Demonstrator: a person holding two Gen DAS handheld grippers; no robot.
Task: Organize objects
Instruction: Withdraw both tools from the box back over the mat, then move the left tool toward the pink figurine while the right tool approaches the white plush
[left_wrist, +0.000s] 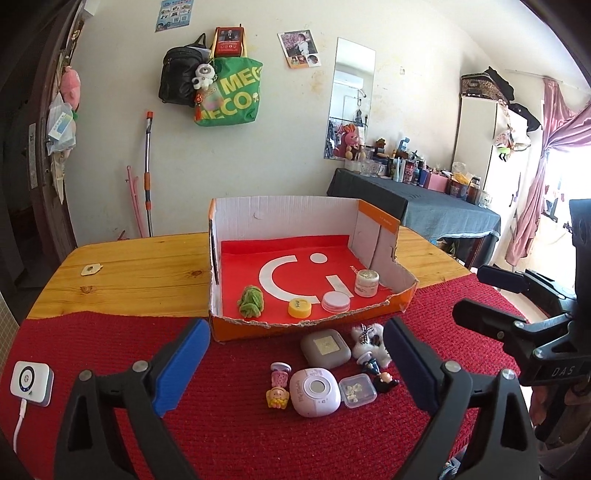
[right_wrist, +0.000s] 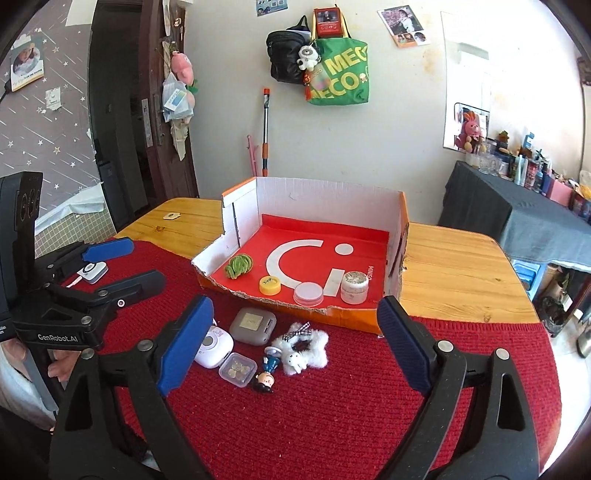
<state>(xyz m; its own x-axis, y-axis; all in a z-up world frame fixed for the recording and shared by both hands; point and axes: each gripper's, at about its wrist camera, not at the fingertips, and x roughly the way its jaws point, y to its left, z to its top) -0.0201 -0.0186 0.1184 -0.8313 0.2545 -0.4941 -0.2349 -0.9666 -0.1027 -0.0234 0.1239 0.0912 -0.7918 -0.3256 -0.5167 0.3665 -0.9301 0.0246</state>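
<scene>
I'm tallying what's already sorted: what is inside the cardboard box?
Four things sit near the torn front edge of the cardboard box: a green knitted piece, a yellow cap, a pink lid and a small white jar. Nothing visible hides behind them.

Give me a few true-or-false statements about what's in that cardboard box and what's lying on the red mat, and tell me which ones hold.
1. The yellow cap lies inside the cardboard box. True.
2. The grey case is in the box too. False: it lies on the red mat, just in front of the box.
3. Both handheld grippers, the left gripper and the right gripper, stand open with nothing gripped. True.
4. The green knitted piece sits at the box's right end. False: it is at the left end; the white jar is at the right.
5. The clear small box is empty. False: small pale pieces show inside.
</scene>
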